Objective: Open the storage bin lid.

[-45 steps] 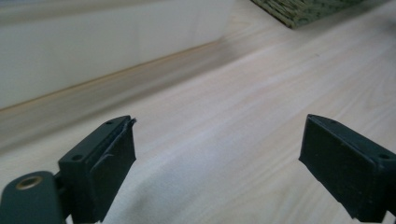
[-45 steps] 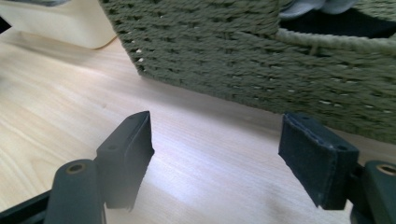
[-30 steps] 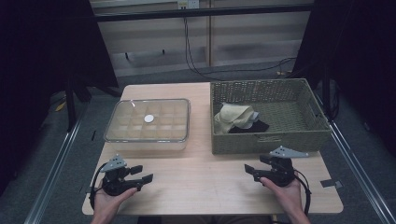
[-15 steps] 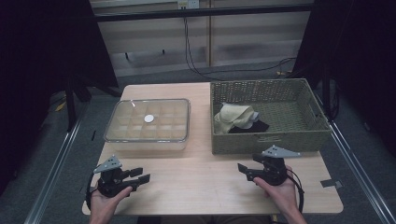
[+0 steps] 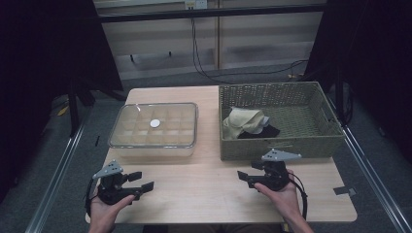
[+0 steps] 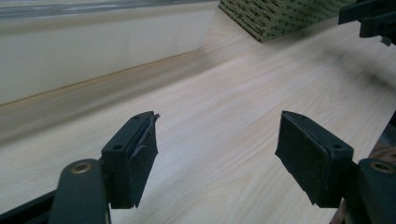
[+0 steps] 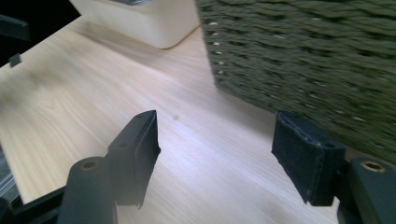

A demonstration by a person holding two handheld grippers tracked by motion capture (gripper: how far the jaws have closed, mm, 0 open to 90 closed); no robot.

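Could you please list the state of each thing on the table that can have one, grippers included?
Left gripper: open, nothing between the jaws, which have just been opening.
Right gripper: open, nothing between the jaws, which have just been closing a little.
Clear box: lid on, a white round spot at its middle.
Basket: open-topped, holding cloths.
Cloths: crumpled, in the basket's left part.

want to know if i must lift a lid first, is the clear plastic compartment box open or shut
Shut: the clear plastic compartment box wears a flat transparent lid with a small white round knob, seated level on its rim in the high view.
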